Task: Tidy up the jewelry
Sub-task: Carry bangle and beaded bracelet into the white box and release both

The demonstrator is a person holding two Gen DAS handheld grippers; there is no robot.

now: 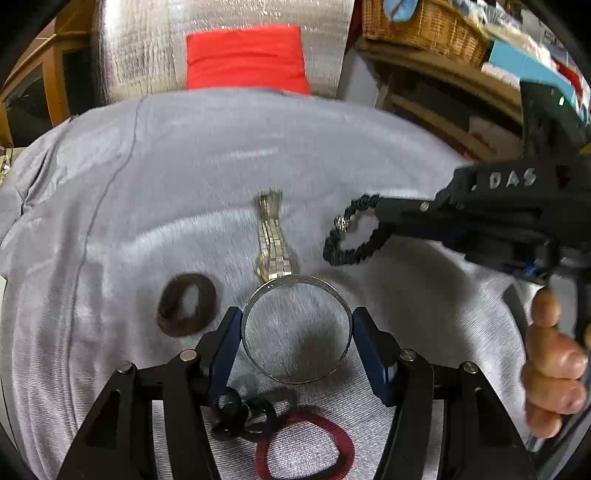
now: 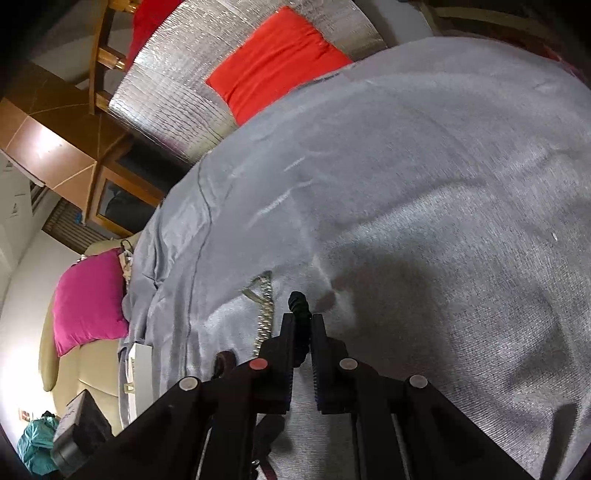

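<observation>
In the left wrist view my left gripper (image 1: 297,325) is shut on a silver bangle (image 1: 295,328), its blue pads against the ring's two sides, above the grey cloth (image 1: 147,184). My right gripper (image 1: 380,212) comes in from the right, shut on a black beaded bracelet (image 1: 351,236) that hangs from its tips. In the right wrist view the gripper (image 2: 303,321) pinches the black bracelet (image 2: 300,301). A gold and silver link bracelet (image 1: 271,240) lies flat in the middle; it also shows in the right wrist view (image 2: 264,310).
A brown hair tie (image 1: 186,304) lies left of the bangle. A dark red hair tie (image 1: 304,446) and a black beaded piece (image 1: 242,417) lie near the front. A red cushion (image 1: 247,59) leans at the back. A wicker basket (image 1: 424,29) sits on shelves at right.
</observation>
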